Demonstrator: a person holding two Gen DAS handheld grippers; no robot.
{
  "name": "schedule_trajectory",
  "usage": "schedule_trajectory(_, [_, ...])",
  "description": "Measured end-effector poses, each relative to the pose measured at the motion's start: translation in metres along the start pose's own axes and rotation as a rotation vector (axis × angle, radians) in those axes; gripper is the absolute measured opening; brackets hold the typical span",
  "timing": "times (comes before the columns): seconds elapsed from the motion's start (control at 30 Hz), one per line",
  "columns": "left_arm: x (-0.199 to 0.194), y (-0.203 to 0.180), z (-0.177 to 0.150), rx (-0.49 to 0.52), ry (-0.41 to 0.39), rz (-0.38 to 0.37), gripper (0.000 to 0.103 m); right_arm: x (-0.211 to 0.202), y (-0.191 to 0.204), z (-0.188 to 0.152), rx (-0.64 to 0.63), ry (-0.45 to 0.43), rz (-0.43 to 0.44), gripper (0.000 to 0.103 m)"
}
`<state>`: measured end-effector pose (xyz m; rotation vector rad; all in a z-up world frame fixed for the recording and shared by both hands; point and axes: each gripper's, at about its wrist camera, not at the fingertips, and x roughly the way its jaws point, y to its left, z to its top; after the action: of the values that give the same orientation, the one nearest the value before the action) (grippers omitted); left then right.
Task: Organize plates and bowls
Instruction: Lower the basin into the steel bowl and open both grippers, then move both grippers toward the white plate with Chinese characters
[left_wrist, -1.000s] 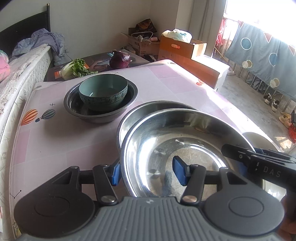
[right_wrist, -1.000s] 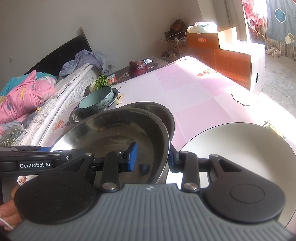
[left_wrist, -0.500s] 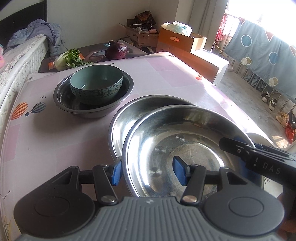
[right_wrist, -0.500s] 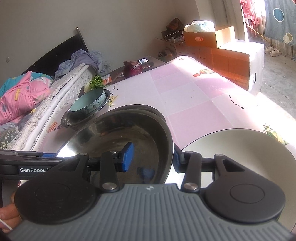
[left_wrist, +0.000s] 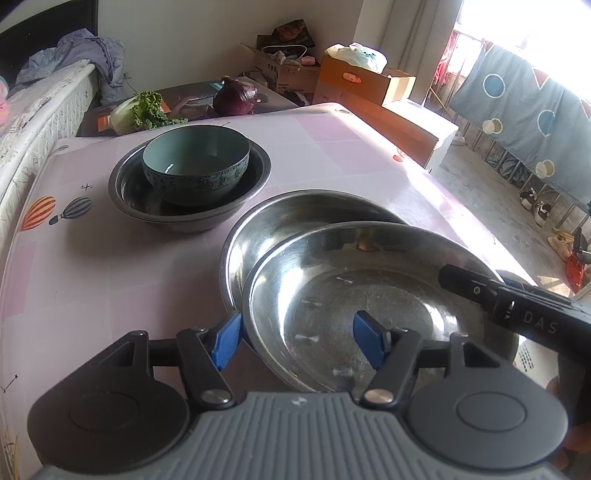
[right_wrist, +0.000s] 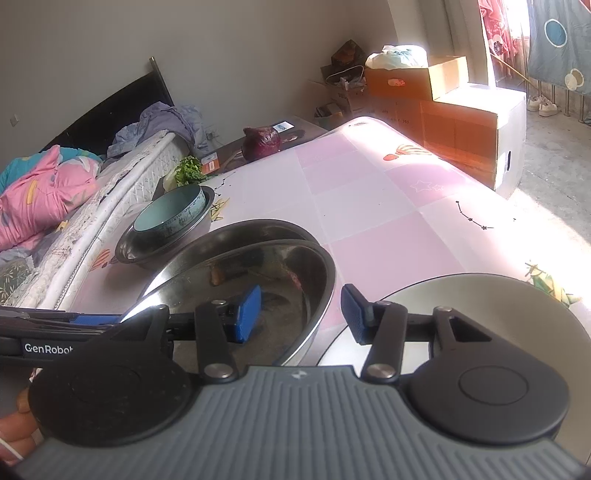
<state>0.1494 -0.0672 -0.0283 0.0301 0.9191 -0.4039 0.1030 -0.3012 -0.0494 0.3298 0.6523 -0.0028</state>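
A wide steel basin (left_wrist: 369, 295) lies tilted and off-centre in a second steel basin (left_wrist: 280, 221) on the pink table (left_wrist: 110, 277). My left gripper (left_wrist: 298, 341) straddles the upper basin's near rim. Its jaws are opening, and neither blue pad presses the metal. My right gripper (right_wrist: 300, 315) straddles the same basin's (right_wrist: 258, 273) right rim, also opening, with its pads clear of the rim. Farther back, a teal ceramic bowl (left_wrist: 195, 162) sits in a third steel basin (left_wrist: 155, 206). A pale round plate (right_wrist: 498, 314) lies under my right gripper's right finger.
A purple cabbage (left_wrist: 236, 98) and leafy greens (left_wrist: 144, 112) lie on a dark side table behind the pink one. A bed (right_wrist: 55, 192) runs along the left. Cardboard boxes (right_wrist: 461, 125) stand past the far right edge, and the table's right edge drops to the floor.
Both pairs of jaws have widened off the upper basin's rim. That basin has sunk and now rests in the lower one, showing more of the lower basin's far wall.
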Motion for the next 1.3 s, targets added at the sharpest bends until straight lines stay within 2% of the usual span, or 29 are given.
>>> schedule_trajectory(0.23, [-0.005,0.004,-0.004,-0.017,0.004,-0.005,0.068,-0.004,-0.005,-0.001,0.015,-0.007,-0.008,0.051])
schedule_trajectory(0.4, [-0.019,0.001,-0.010,-0.019,-0.021,-0.006,0.069,-0.020,-0.013,-0.004,0.037,-0.036,0.000,0.053])
schedule_trajectory(0.6, [-0.042,-0.020,-0.029,0.035,-0.062,-0.031,0.078,-0.054,-0.039,-0.009,0.063,-0.086,-0.009,0.056])
schedule_trajectory(0.8, [-0.048,-0.055,-0.049,0.099,-0.057,-0.132,0.082,-0.096,-0.083,-0.016,0.105,-0.132,-0.073,0.062])
schedule_trajectory(1.0, [-0.028,-0.091,-0.057,0.138,-0.034,-0.229,0.082,-0.128,-0.133,-0.030,0.108,-0.138,-0.160,0.062])
schedule_trajectory(1.1, [-0.014,-0.105,-0.057,0.143,-0.031,-0.240,0.080,-0.131,-0.154,-0.035,0.110,-0.126,-0.149,0.062])
schedule_trajectory(1.3, [0.011,-0.120,-0.056,0.150,0.004,-0.221,0.064,-0.107,-0.176,-0.041,0.143,-0.059,-0.075,0.057])
